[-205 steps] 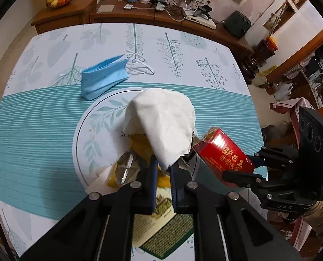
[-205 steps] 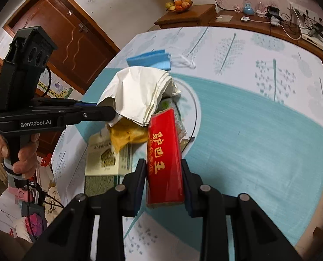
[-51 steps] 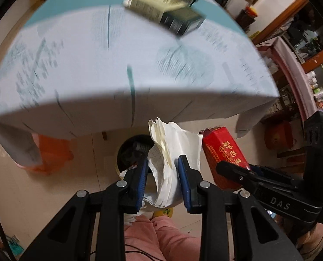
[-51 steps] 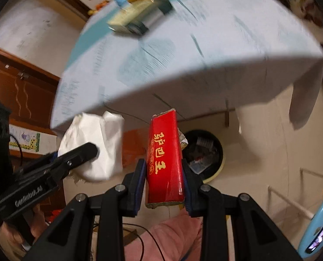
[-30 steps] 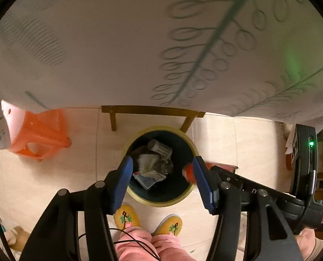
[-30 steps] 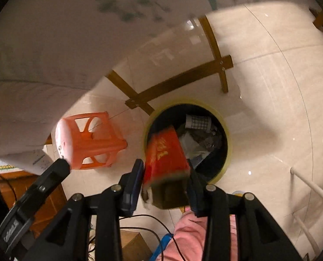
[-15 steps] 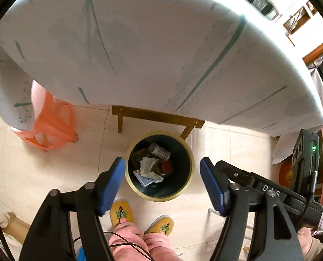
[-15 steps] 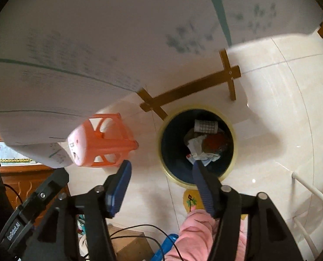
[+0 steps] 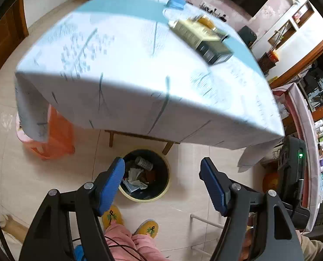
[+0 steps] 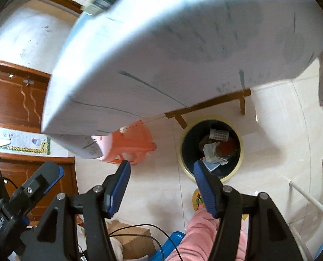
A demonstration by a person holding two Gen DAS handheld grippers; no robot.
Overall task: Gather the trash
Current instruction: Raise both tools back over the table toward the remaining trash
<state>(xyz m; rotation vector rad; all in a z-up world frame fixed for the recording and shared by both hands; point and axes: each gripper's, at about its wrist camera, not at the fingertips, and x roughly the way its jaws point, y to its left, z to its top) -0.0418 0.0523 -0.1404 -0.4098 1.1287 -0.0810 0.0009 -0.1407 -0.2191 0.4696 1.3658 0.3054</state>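
- Both bits of trash we carried, tissue (image 10: 211, 150) and red box (image 10: 227, 145), now sit in the bin (image 9: 147, 198).
- Our left gripper (image 9: 162, 169) and right gripper (image 10: 161, 171) hang wide apart, empty.
- Green box (image 9: 201, 39) and mask (image 9: 175, 1) remain on the table (image 9: 122, 65).

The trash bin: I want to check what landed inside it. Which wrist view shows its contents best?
The right wrist view: the trash bin sits unobstructed, showing crumpled paper and something red. In the left wrist view the trash bin is partly hidden behind the left hand-held gripper.
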